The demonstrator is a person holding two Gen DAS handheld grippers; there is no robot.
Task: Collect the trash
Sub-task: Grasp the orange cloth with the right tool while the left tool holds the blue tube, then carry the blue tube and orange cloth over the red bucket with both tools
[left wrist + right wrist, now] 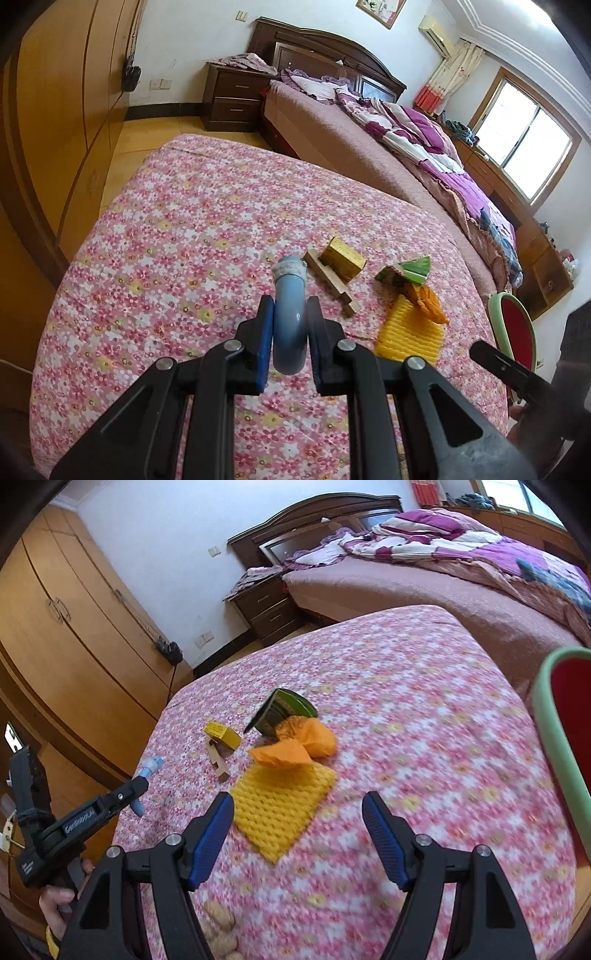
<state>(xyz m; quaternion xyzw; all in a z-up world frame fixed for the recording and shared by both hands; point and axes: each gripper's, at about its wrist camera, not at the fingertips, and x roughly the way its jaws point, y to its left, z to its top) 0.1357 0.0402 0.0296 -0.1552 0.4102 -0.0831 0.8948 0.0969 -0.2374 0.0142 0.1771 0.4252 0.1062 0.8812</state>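
Left tongs clamped on a blue tube — held above the floral tabletop. Right tongs wide, empty, just short of the yellow mesh pad; orange wrapper touches the pad's far edge.

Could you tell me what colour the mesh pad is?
Yellow mesh pad; clearest in the right wrist view.

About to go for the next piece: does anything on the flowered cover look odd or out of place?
Nothing spilled or broken. The litter lies clustered on the flowered cover: yellow foam net, crumpled orange paper, crushed green carton, small yellow box leaning on a wooden piece. Light brown lumps, possibly peanuts, sit apart at the near edge.
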